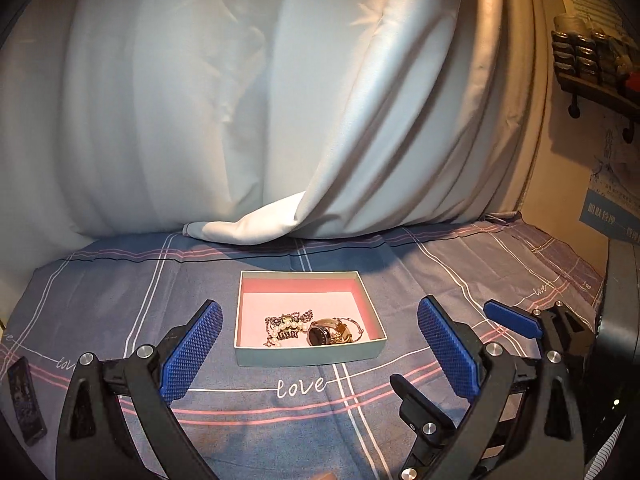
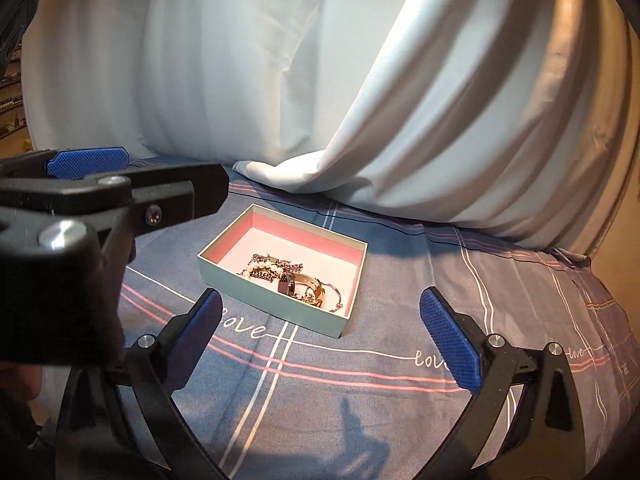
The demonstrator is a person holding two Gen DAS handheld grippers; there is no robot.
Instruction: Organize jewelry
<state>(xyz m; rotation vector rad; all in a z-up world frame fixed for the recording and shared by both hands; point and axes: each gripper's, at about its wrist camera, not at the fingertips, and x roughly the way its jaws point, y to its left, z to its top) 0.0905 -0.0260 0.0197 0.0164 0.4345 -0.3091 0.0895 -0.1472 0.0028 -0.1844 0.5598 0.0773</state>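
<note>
A shallow pale green box (image 1: 308, 354) with a pink inside sits on the blue plaid sheet (image 1: 304, 432). It shows in the right wrist view too (image 2: 276, 310). In it lie a pearl and rhinestone hair clip (image 1: 286, 326) (image 2: 272, 268), a dark watch with a gold band (image 1: 324, 334) (image 2: 296, 282) and a thin gold bangle (image 1: 356, 326) (image 2: 334, 294). My left gripper (image 1: 320, 356) is open and empty, just in front of the box. My right gripper (image 2: 320, 340) is open and empty, in front of the box and to its right.
White curtain cloth (image 1: 248, 224) hangs behind the box and rests on the sheet. A dark phone-like slab (image 1: 24, 400) lies at the far left. A wall shelf (image 1: 592, 64) is at the upper right. The right gripper shows at the left view's right edge (image 1: 516, 322).
</note>
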